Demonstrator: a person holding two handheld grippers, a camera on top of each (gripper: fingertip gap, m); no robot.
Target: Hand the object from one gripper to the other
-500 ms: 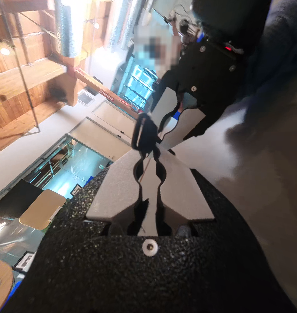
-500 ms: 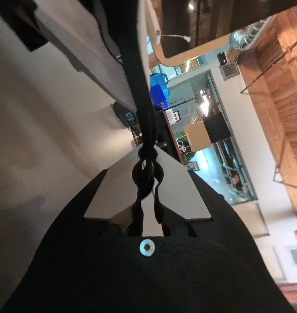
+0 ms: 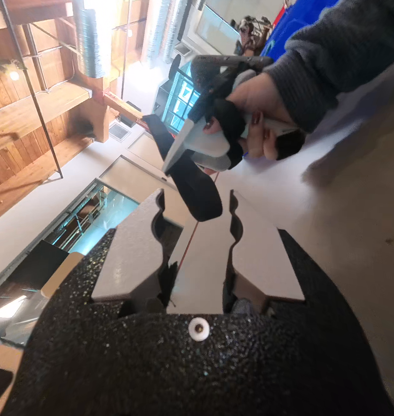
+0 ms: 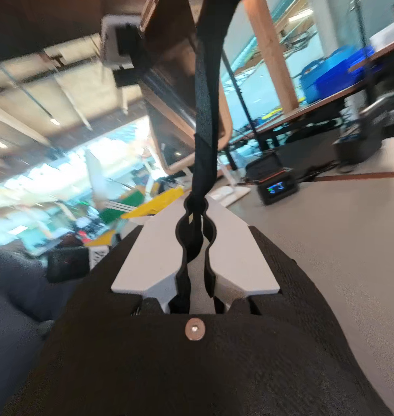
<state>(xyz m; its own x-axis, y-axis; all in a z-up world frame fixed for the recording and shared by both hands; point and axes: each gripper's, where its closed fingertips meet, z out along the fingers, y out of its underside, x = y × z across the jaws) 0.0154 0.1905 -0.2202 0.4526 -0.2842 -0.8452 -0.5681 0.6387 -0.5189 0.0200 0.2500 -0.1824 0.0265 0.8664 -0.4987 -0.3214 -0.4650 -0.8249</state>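
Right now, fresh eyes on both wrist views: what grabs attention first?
The black strap, pinched at the tips of the shut right gripper and running up out of frame. In the left wrist view, the left gripper gapes open and empty, the strap's loose end dangling just ahead of it.

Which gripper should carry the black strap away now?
The right gripper: its fingers are shut on the black strap. The left gripper is open and holds nothing, with the strap's end hanging loose between its fingers.
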